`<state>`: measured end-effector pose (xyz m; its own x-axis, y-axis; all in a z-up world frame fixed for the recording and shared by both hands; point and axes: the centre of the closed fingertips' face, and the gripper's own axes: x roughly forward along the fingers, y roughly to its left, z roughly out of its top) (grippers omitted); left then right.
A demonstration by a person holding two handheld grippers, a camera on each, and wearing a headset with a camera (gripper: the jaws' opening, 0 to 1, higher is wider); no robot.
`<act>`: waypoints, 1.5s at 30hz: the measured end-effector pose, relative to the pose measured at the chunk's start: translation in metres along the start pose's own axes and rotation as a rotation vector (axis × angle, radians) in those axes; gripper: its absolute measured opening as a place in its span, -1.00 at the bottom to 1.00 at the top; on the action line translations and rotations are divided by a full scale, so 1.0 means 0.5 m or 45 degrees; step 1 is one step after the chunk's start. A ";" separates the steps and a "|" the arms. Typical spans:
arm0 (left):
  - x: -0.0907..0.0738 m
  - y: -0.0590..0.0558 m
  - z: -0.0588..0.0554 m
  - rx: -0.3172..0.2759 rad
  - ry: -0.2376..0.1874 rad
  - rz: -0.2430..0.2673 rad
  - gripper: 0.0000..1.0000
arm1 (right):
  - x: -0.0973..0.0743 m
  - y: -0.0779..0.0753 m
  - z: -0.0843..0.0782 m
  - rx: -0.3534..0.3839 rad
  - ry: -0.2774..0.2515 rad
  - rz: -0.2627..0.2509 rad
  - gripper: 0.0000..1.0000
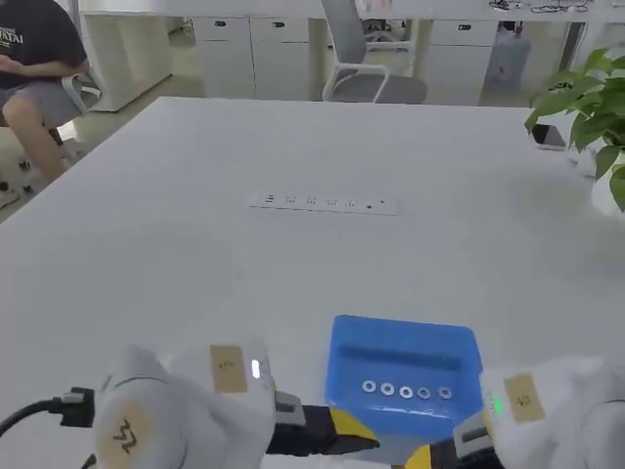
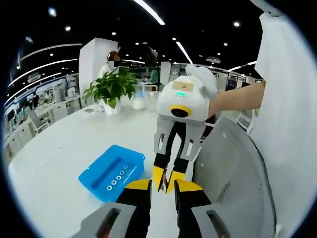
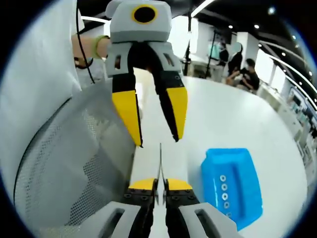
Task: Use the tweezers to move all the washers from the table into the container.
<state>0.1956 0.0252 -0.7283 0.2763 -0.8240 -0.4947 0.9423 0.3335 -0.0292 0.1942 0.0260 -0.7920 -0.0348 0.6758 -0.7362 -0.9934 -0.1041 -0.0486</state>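
Blue plastic, the container (image 1: 405, 337) is sitting on the bench (image 1: 293, 264) toward six o'clock, five washers (image 1: 405, 392) lying in a row inside it. In the left gripper view, the left gripper (image 2: 163, 186) is standing apart, with the container lying at ten o'clock. In the right gripper view, the right gripper (image 3: 160, 186) is clamping the tweezers (image 3: 160, 163), which are pointing to twelve o'clock. The container is lying at three o'clock.
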 end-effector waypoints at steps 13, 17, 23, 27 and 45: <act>0.017 -0.002 -0.007 0.039 0.069 -0.042 -1.00 | 0.002 0.000 -0.006 -0.059 0.056 -0.023 -0.93; 0.016 -0.003 -0.010 0.068 0.094 -0.051 -1.00 | 0.000 -0.004 -0.009 -0.052 0.055 -0.036 -0.92; 0.029 -0.001 -0.029 0.120 0.165 -0.075 -1.00 | 0.012 -0.008 -0.026 -0.037 0.073 -0.047 -0.91; 0.038 -0.002 -0.044 0.131 0.206 -0.088 -1.00 | 0.021 -0.004 -0.040 0.005 0.063 -0.055 -0.90; 0.026 0.018 -0.141 0.081 0.401 -0.110 -1.00 | -0.103 -0.021 -0.012 0.368 -0.340 -0.412 -0.23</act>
<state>0.1943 0.0498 -0.7961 0.1319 -0.6628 -0.7371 0.9724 0.2310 -0.0338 0.2073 -0.0120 -0.7576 0.2908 0.8068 -0.5143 -0.9462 0.3222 -0.0296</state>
